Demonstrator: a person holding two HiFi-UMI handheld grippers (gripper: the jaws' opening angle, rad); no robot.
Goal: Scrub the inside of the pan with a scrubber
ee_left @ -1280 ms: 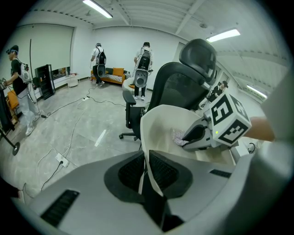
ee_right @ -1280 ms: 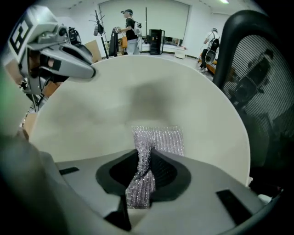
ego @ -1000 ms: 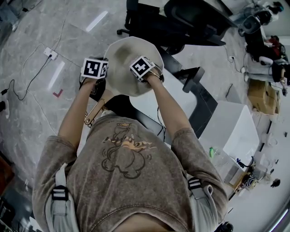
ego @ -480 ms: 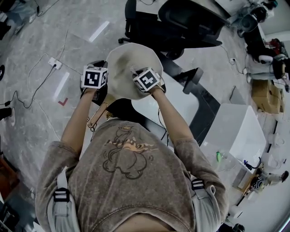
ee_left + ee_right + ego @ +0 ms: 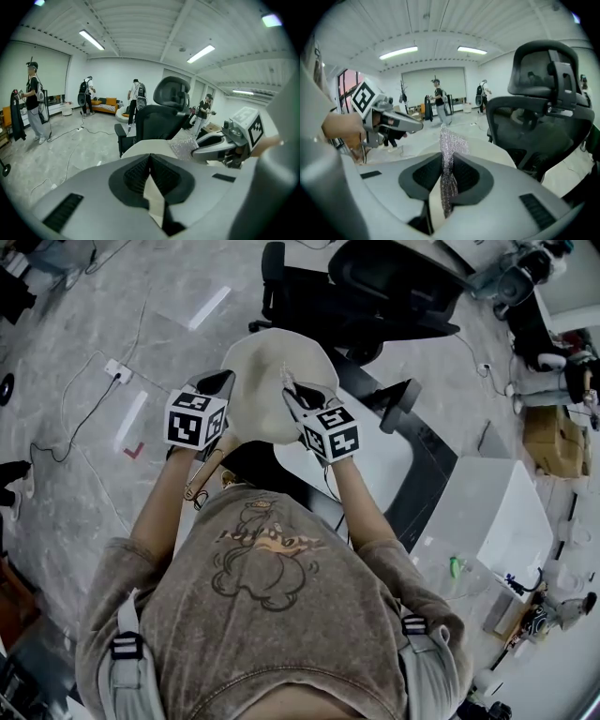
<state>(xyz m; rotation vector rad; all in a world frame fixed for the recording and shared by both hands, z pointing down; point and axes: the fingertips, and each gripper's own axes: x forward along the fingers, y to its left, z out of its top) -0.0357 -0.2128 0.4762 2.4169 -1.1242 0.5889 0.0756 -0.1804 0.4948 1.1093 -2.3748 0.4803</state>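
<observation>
At one corner of the white counter (image 5: 375, 451) we find the pale cream round pan (image 5: 267, 381), its brownish handle (image 5: 199, 476) running back toward the person beneath the left forearm. Whether the pan's base sits fully on the counter we cannot tell. We judge the scrubbing step to be in hand but not in contact, as neither tool appears to touch the pan at this moment. The right gripper (image 5: 449, 165) has its jaws clamped on the silvery mesh scrubber (image 5: 449, 150). The scrubber stands out of the jaws as a thin crumpled tuft and hangs over the pan's right half, clear of the inner surface as far as we can judge. The left gripper (image 5: 150, 161) hovers at the pan's left rim. Its jaws have just been closing and now meet, with only a narrow pale strip in the seam, which we cannot identify as part of the pan. We record this gripper as holding nothing. The next move, in our judgement, calls for lowering the scrubber until the mesh presses on the pan's inside. The left jaws should also steady the pan by its handle or rim, since an unheld pan near a counter corner may slide under rubbing.
</observation>
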